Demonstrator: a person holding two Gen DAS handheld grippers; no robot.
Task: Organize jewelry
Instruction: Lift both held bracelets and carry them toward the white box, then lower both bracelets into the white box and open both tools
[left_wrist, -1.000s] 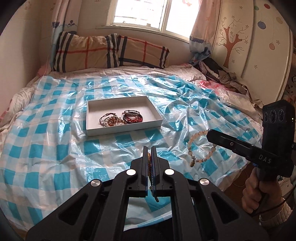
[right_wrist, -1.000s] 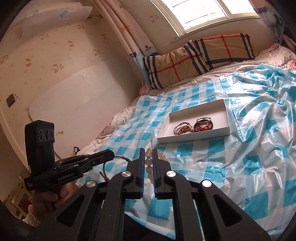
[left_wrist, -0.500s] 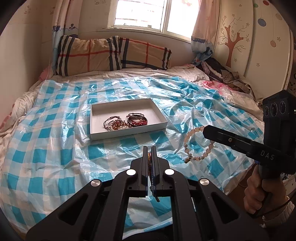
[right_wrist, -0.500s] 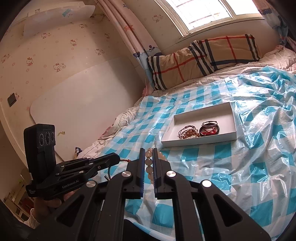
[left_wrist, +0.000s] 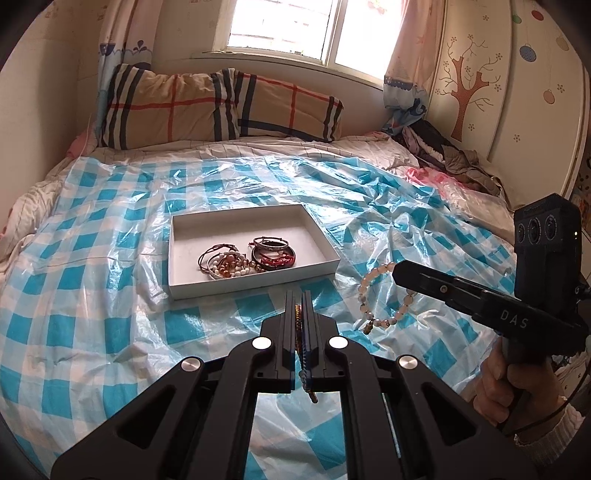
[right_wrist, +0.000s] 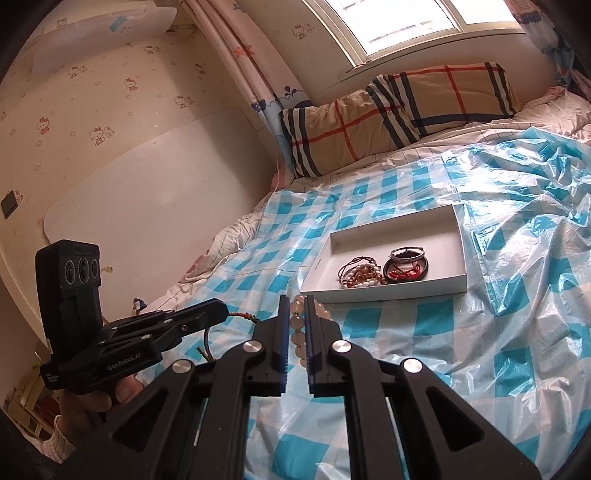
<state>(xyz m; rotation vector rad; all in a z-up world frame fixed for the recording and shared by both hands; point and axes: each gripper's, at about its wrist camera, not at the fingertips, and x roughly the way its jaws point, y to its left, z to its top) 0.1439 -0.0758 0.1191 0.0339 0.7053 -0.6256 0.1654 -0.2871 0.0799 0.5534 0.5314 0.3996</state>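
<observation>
While L gripper (left_wrist: 299, 314) clamps cord bracelet (left_wrist: 297, 317), R gripper (right_wrist: 297, 325) level.

I am in a home bedroom. A bed (left_wrist: 110, 295) fills the room, with a crinkled blue-checked plastic sheet (left_wrist: 92, 325) over it and plaid pillows (left_wrist: 221, 107) at the head under a bright window (left_wrist: 288, 26). Cartoon curtains (right_wrist: 236, 62) hang beside it, kitten wallpaper (right_wrist: 92, 74) covers one wall, and a wardrobe (left_wrist: 498, 92) painted with a tree stands by rumpled clothes (left_wrist: 443, 151).
</observation>
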